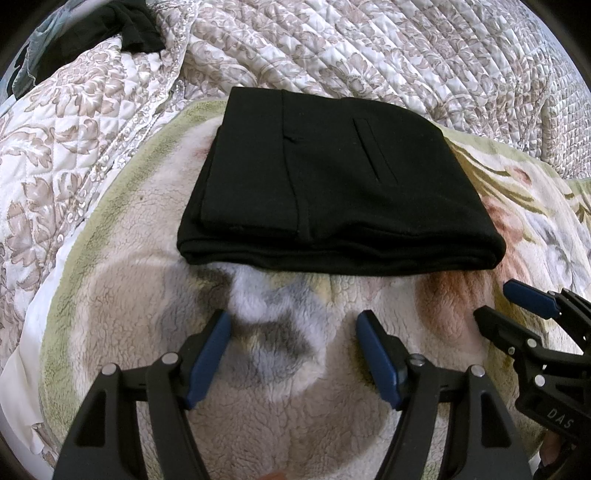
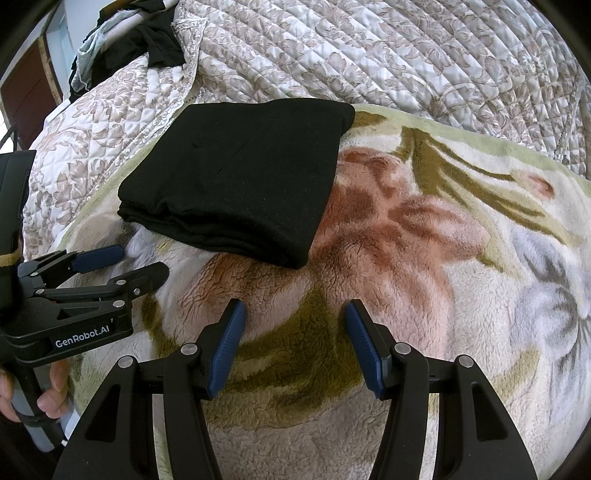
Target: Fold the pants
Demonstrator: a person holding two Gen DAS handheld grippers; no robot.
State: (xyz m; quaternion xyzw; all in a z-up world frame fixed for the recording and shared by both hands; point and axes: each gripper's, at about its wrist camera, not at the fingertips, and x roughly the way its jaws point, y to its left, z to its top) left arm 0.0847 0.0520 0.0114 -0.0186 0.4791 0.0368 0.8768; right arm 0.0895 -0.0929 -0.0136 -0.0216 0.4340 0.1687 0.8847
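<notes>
The black pants point(image 1: 332, 184) lie folded into a compact rectangular stack on a fleece flower blanket point(image 1: 280, 369); a back pocket slit faces up. They also show in the right wrist view point(image 2: 240, 184), ahead and to the left. My left gripper point(image 1: 293, 325) is open and empty, a short way in front of the stack's near edge. My right gripper point(image 2: 293, 317) is open and empty, over the blanket, near the stack's right corner. The right gripper shows at the right edge of the left wrist view point(image 1: 498, 301). The left gripper shows at the left of the right wrist view point(image 2: 142, 264).
A quilted floral bedspread point(image 1: 369, 48) lies behind and to the left of the blanket. Dark clothes point(image 1: 110, 26) are heaped at the far left, also seen in the right wrist view point(image 2: 147, 40). A hand point(image 2: 51, 384) holds the left gripper's handle.
</notes>
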